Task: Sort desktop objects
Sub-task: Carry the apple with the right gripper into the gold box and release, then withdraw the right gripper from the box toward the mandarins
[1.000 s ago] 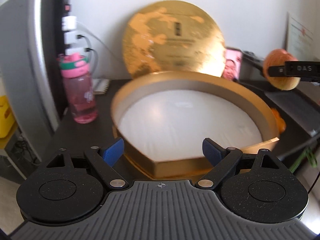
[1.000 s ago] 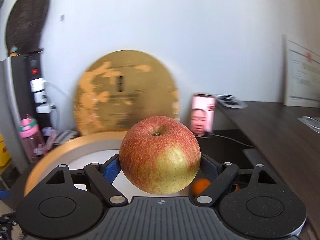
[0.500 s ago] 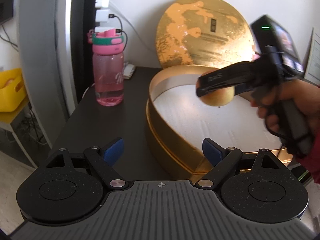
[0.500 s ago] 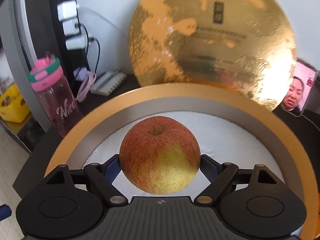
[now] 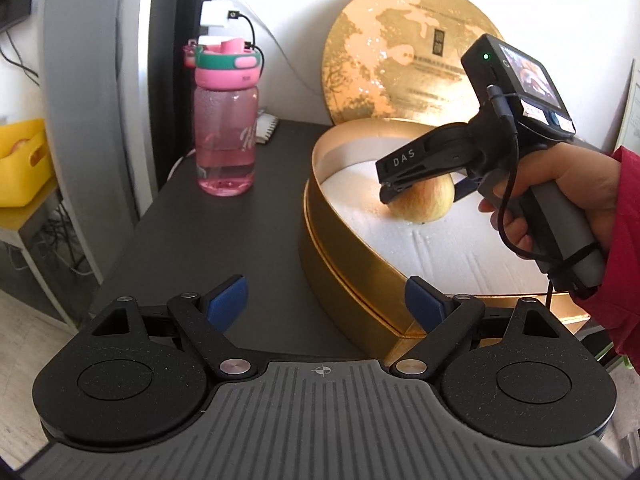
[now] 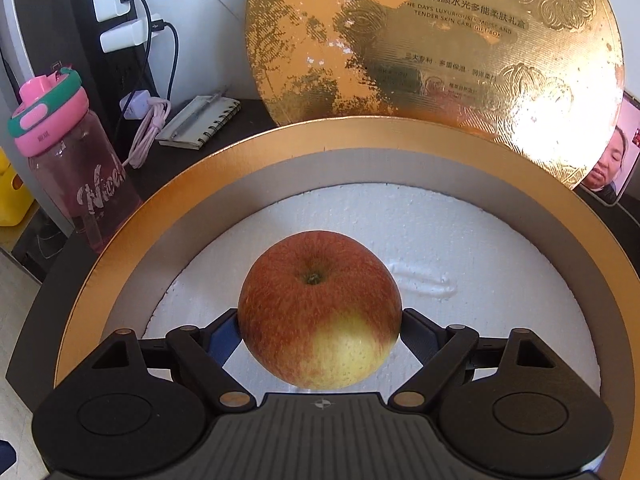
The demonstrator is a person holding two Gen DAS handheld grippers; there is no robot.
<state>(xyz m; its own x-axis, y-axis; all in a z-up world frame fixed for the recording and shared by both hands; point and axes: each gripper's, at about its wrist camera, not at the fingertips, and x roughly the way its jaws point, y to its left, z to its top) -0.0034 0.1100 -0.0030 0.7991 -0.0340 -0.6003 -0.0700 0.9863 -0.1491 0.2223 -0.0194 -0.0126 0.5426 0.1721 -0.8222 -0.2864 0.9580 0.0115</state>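
Note:
A red and yellow apple (image 6: 320, 308) sits between the fingers of my right gripper (image 6: 320, 330), which is shut on it. The apple (image 5: 424, 202) hangs low over the white foam floor (image 6: 460, 248) of a round gold box (image 5: 348, 276); whether it touches the foam I cannot tell. A hand in a red sleeve (image 5: 560, 196) holds that gripper (image 5: 420, 196). My left gripper (image 5: 326, 304) stays open and empty at the box's near left edge, above the dark desk (image 5: 224, 232).
The gold lid (image 6: 436, 44) leans on the wall behind the box (image 6: 124, 232). A pink water bottle (image 5: 225, 120) stands to the left, with a notebook (image 6: 200, 122), chargers and cables (image 6: 148, 128) behind it. A phone (image 6: 612, 152) leans at the right. A yellow bin (image 5: 20, 160) sits beyond the desk's left edge.
My right gripper has carried the apple from the right to over the box and lowered it toward the foam. My left gripper has swung left, so the box now lies to its right.

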